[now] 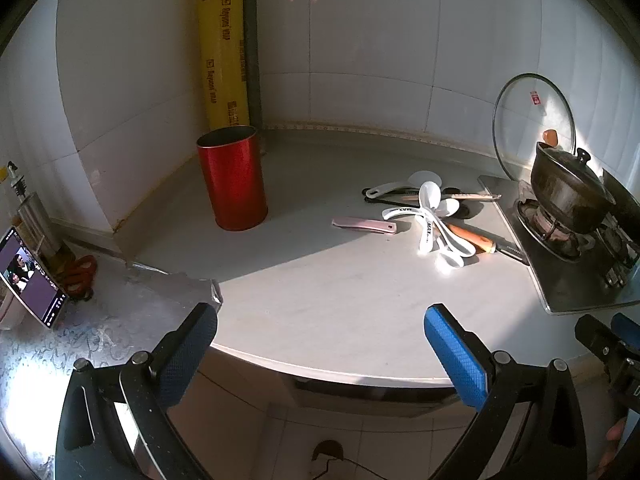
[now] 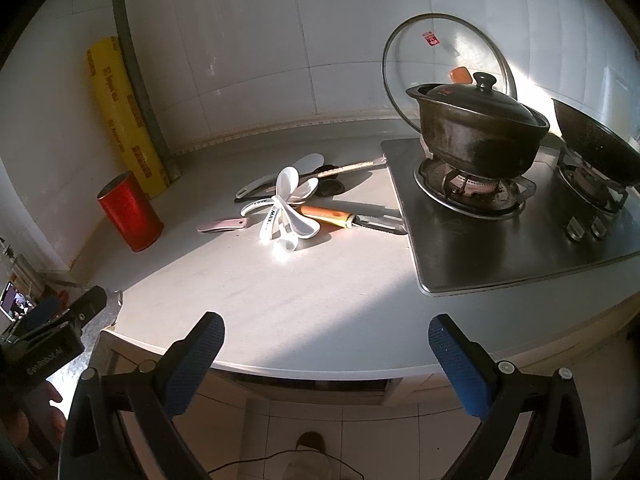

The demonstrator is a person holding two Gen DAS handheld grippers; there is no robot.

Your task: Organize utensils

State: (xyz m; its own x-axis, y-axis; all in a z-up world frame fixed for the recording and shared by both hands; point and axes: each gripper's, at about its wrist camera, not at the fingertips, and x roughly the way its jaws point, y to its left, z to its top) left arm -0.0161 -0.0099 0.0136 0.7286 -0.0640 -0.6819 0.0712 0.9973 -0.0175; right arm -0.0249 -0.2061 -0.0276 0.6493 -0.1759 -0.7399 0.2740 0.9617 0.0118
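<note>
Nothing sorted yet. Left tongs [image 1: 320, 340] and right tongs [image 2: 326, 344] both wide open, empty, hanging off the worktop [image 1: 320, 300] front edge. Plenty of bare room ahead. Further in, utensils [image 1: 428, 216] piled loose right beside the stove [image 2: 500, 232]. Red can [image 1: 232, 178] well left near the wall corner, apparently empty.

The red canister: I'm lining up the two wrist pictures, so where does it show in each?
Left wrist view: the red canister stands upright left of centre, in front of the yellow wrap roll.
Right wrist view: the red canister sits far left, smaller, with the yellow wrap roll behind it.
Shared landmark: the white measuring spoons lie to its right in both.
</note>
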